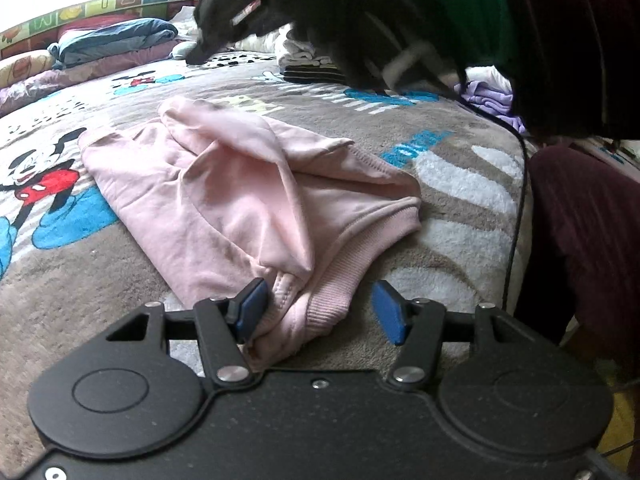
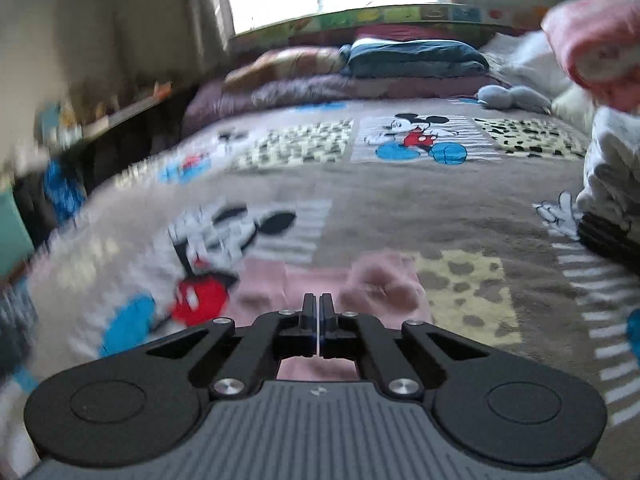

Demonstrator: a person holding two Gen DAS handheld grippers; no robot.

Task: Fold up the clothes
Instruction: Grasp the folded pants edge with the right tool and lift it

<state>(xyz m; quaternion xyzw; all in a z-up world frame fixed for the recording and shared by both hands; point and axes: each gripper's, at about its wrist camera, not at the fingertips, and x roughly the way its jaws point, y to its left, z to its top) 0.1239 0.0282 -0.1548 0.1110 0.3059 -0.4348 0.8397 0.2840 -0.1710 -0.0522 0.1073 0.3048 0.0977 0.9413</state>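
Pink garment (image 1: 240, 200) crumpled, right-wrist view blurred

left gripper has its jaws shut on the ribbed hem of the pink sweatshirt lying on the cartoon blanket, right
Not quite. The left wrist view shows the left gripper with its jaws wide open: the ribbed hem of the pink sweatshirt lies between them, not clamped. The rest holds: the sweatshirt lies on the cartoon blanket.
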